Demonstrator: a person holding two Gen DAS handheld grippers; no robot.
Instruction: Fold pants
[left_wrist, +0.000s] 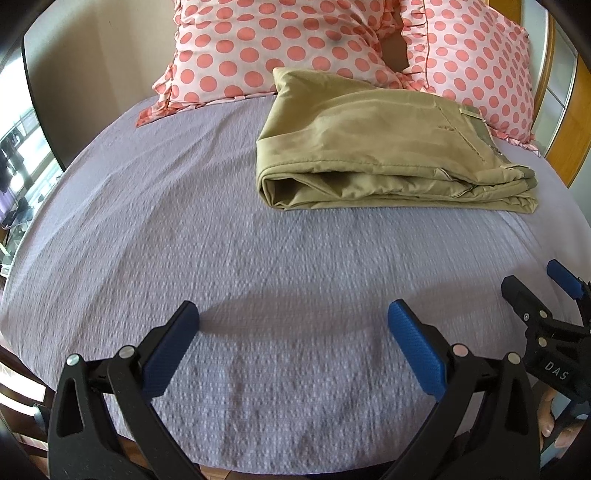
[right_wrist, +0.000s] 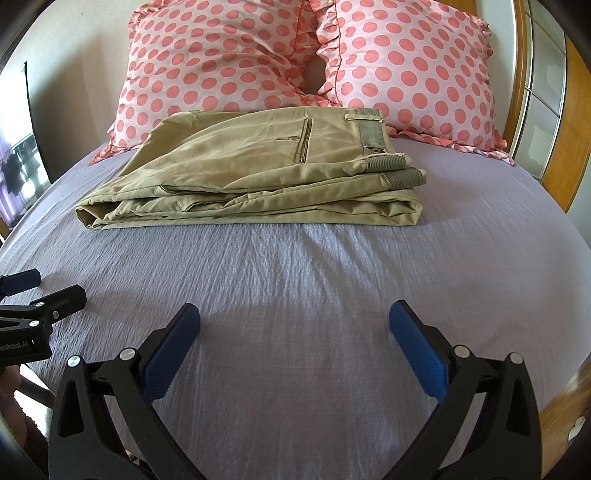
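Khaki pants lie folded into a compact stack on the lavender bedspread, near the pillows; they also show in the right wrist view, waistband to the right. My left gripper is open and empty, low over the bed well in front of the pants. My right gripper is open and empty too, beside the left one. The right gripper shows at the left wrist view's right edge, the left gripper at the right wrist view's left edge.
Two pink polka-dot pillows lean at the head of the bed behind the pants. A wooden headboard frame runs along the right. A wall and window are at the left.
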